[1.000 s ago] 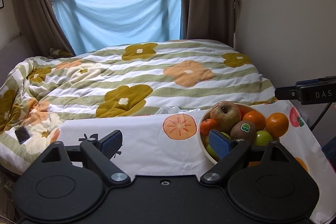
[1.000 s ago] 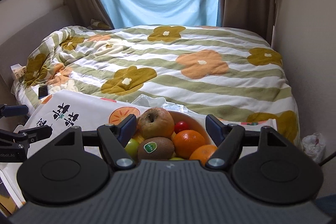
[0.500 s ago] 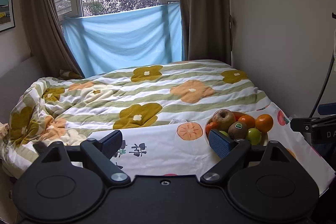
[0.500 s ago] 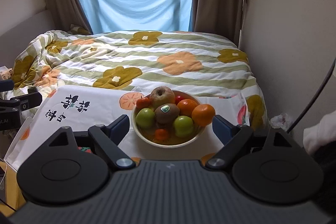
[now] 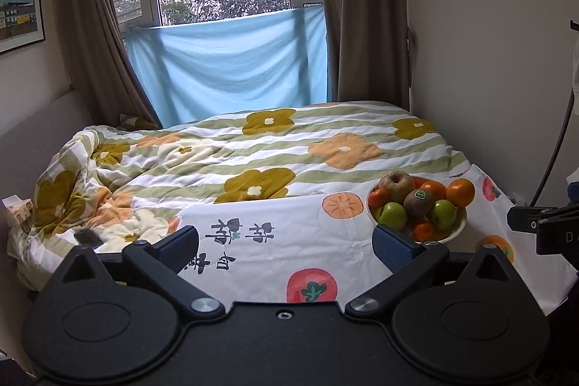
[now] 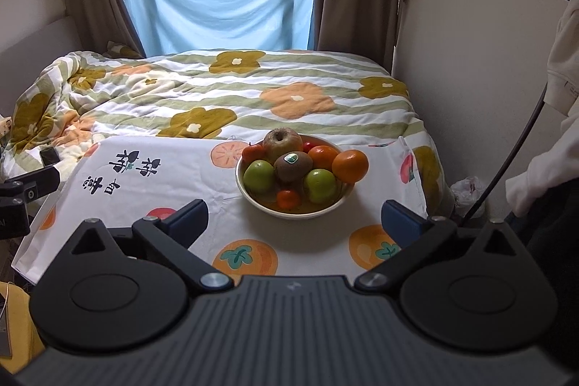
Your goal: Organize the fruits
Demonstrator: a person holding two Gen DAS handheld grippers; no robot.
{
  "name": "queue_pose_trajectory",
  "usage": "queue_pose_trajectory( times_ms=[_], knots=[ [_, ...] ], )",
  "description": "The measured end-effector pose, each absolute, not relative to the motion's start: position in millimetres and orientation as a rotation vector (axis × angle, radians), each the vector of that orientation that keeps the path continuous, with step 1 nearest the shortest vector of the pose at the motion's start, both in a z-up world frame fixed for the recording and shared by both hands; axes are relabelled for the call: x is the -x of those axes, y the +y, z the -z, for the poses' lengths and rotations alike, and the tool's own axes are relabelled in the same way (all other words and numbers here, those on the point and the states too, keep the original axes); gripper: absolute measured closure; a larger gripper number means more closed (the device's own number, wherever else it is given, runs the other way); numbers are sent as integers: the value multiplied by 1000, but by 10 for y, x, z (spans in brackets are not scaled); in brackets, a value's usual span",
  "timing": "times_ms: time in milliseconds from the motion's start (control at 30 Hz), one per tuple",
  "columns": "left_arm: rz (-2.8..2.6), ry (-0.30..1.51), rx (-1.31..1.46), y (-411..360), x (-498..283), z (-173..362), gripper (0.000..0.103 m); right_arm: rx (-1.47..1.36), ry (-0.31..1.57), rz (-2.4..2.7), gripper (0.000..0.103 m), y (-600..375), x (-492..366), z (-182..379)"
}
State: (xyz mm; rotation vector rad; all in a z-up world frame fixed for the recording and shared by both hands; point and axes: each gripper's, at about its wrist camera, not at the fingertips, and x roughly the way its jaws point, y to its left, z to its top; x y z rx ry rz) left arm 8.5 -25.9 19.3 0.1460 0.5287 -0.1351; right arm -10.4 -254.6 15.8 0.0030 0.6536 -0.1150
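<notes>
A cream bowl (image 6: 253, 201) stands on a fruit-print cloth (image 6: 173, 176). It holds a brownish apple (image 6: 282, 140), a kiwi (image 6: 292, 165) with a sticker, two green apples (image 6: 258, 176), oranges (image 6: 350, 166) and small red and orange fruits. My right gripper (image 6: 295, 217) hangs just before the bowl, its jaws opening wide with nothing between them. In the left wrist view the bowl (image 5: 457, 228) lies to the right, beyond the right finger. My left gripper (image 5: 286, 243) is over bare cloth, jaws opening and empty.
The cloth (image 5: 289, 241) covers a small table at the foot of a bed with a flowered quilt (image 6: 235, 96). A dark phone (image 5: 88, 237) lies on the quilt at left. A wall, a dark cable (image 6: 514, 147) and a person's white sleeve (image 6: 542, 169) are at right.
Both grippers have drawn back from the bowl, which now looks smaller and farther away. Both pairs of jaws stand wider than before. The fruits have not moved.
</notes>
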Motion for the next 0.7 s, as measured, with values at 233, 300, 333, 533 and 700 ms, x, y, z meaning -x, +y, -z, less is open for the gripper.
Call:
queue_pose_trajectory(
  times_ms=[233, 300, 333, 533, 700],
  knots=[
    [143, 531, -143, -212, -55, -190, 0, -1, 649, 122, 0, -2540, 151, -169],
    [143, 531, -145, -214, -45, -187, 0, -2, 648, 124, 0, -2547, 153, -173],
    [143, 530, -145, -214, -35, -185, 0, -4, 649, 125, 0, -2548, 155, -177],
    [141, 533, -144, -207, -25, -183, 0, -10, 652, 125, 0, -2550, 157, -185],
    [141, 537, -138, -183, -36, -179, 0, -9, 655, 125, 0, -2528, 156, -176]
  ],
)
